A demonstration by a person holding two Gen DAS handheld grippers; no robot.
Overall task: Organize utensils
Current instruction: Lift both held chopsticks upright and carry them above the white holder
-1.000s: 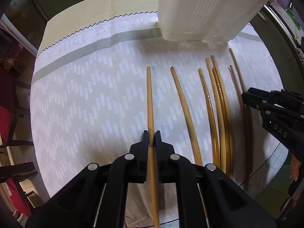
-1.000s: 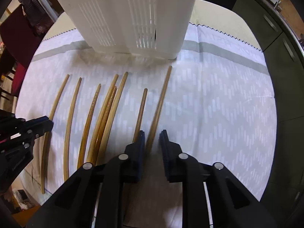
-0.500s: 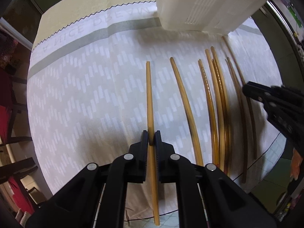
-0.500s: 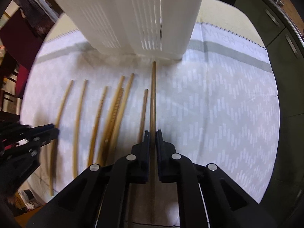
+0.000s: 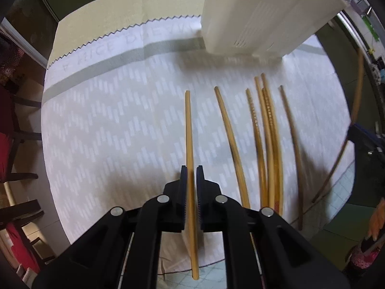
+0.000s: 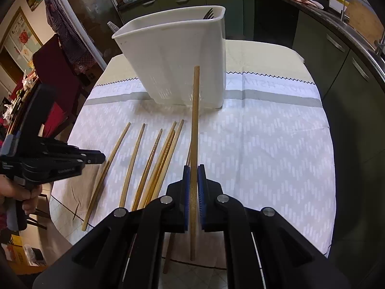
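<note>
My left gripper (image 5: 191, 175) is shut on a light wooden chopstick (image 5: 189, 125) that runs lengthwise over the white patterned cloth (image 5: 108, 132). Several more chopsticks (image 5: 267, 139) lie side by side to its right. My right gripper (image 6: 193, 175) is shut on another chopstick (image 6: 195, 110) and holds it above the cloth, tip toward the white plastic utensil holder (image 6: 173, 60). That raised chopstick (image 5: 356, 96) shows at the right edge of the left wrist view. In the right wrist view the left gripper (image 6: 96, 157) sits at the left, over the outermost chopstick.
The holder (image 5: 259, 12) stands at the far side of the cloth, with dark fork tines (image 6: 208, 14) poking above its rim. Red chairs (image 6: 55, 79) stand to the left of the table. Green cabinets (image 6: 341, 55) line the right. A person's hand (image 6: 21, 192) grips the left tool.
The right gripper closed on a chopstick, then rose and tilted up, bringing the holder's rim into view. The left gripper stayed shut on its chopstick, barely moving.
</note>
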